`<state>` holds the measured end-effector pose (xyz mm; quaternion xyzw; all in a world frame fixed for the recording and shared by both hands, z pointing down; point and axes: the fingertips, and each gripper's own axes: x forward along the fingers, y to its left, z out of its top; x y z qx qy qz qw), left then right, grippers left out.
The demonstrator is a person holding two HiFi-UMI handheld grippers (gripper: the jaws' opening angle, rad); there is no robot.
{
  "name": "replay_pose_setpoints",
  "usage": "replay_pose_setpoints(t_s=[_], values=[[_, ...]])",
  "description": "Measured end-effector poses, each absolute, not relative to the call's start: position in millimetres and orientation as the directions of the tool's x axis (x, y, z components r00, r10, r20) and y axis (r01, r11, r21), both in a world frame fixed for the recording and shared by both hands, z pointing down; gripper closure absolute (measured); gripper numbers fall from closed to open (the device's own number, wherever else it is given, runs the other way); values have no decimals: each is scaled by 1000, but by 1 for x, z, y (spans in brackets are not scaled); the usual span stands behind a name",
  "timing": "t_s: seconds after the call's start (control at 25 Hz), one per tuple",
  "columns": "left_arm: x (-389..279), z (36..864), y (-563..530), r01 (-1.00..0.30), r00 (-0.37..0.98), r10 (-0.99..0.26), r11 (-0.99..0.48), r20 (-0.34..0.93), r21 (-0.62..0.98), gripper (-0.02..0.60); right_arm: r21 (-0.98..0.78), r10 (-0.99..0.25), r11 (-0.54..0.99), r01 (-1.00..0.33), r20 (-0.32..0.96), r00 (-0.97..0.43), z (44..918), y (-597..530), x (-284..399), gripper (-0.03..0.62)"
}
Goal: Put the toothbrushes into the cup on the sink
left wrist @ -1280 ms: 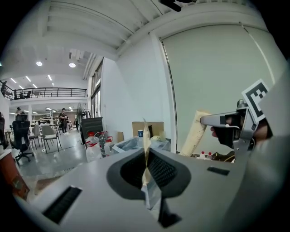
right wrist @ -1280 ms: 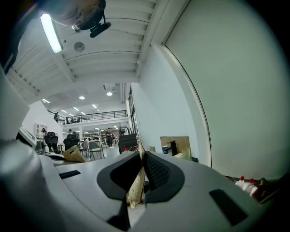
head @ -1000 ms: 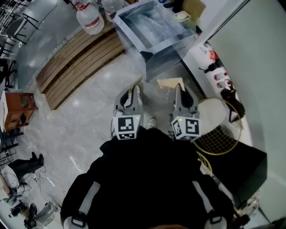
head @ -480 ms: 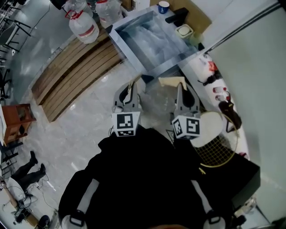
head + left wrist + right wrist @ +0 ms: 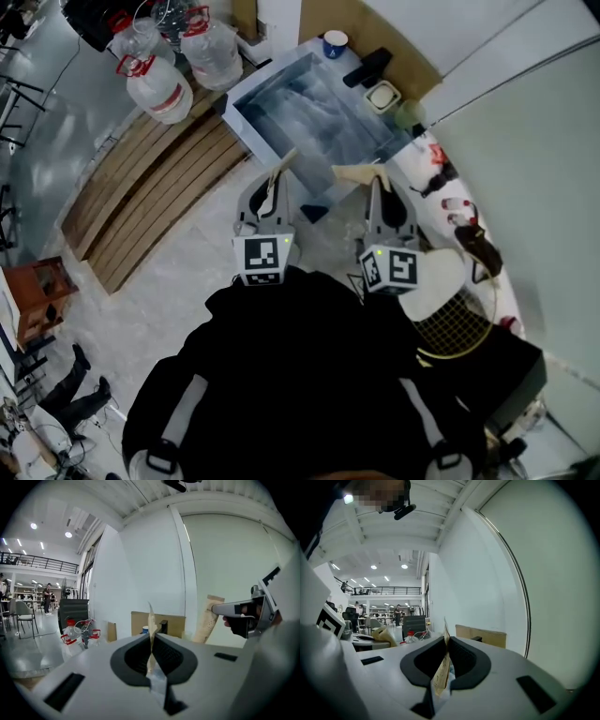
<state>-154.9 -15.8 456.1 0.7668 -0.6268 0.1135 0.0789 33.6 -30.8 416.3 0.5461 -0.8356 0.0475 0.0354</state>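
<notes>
Head view shows steel sink (image 5: pixel 319 105) beside wooden slats (image 5: pixel 155 187), grey floor (image 5: pixel 183 281).

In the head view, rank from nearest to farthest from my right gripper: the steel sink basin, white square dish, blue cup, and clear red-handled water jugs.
From the right gripper:
1. Steel sink basin, just ahead, to its left.
2. White square dish, on the counter by the sink's right edge.
3. Blue cup, behind the sink.
4. Clear red-handled water jugs, far left, past the sink.
</notes>
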Motion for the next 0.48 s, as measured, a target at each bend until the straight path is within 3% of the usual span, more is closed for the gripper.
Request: replay_pose_setpoints(t_s=[0.48], values=[[-154, 459, -80, -954, 282, -918, -299, 279, -20, 572, -27, -939, 312, -950, 141, -312, 419, -77, 31, 563]])
